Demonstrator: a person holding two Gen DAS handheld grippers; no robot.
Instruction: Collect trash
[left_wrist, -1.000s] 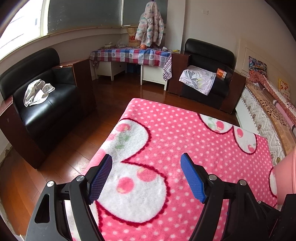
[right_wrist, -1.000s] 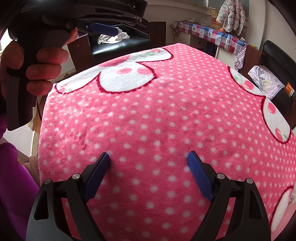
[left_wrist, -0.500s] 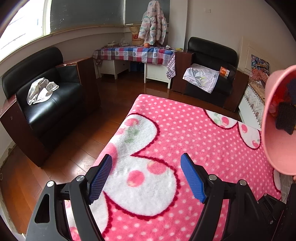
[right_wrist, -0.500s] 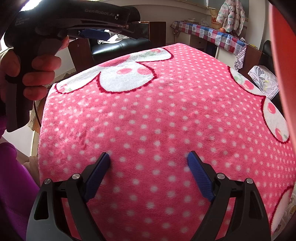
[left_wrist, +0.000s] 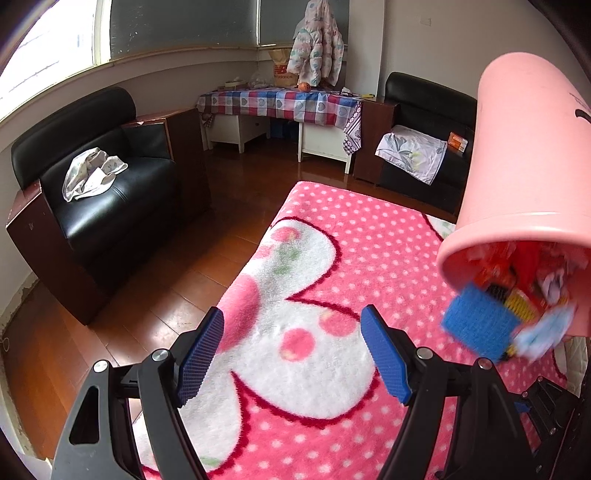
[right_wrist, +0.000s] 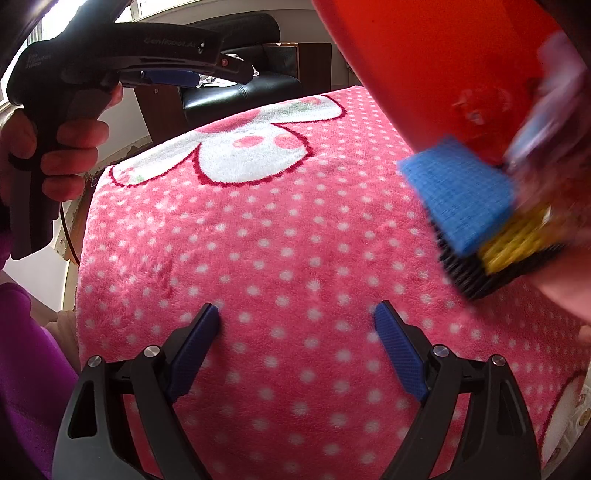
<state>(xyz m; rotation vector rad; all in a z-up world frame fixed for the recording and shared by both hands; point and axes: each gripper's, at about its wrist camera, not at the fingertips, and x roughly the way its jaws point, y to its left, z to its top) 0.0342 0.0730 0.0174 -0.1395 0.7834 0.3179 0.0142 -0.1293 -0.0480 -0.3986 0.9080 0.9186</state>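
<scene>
Both claws released and empty, left claw (left_wrist: 291, 354) and right claw (right_wrist: 297, 350) hovering over the pink blanket (left_wrist: 332, 369); up and right of each, a tipped pink bin (left_wrist: 532, 155) is spilling trash, blue woven pad (left_wrist: 480, 328) leading. Risk: it lands scattered or rolls off the bed edge, since nothing is positioned to catch it. Only the right view shows the hand (right_wrist: 62, 144) gripping the left handle; only the left shows the bin's outside.

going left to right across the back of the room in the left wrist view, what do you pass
black armchair with a crumpled cloth → table with checked cloth → puffy jacket hanging above it → second black armchair with a floral cloth → tipped pink bin
</scene>
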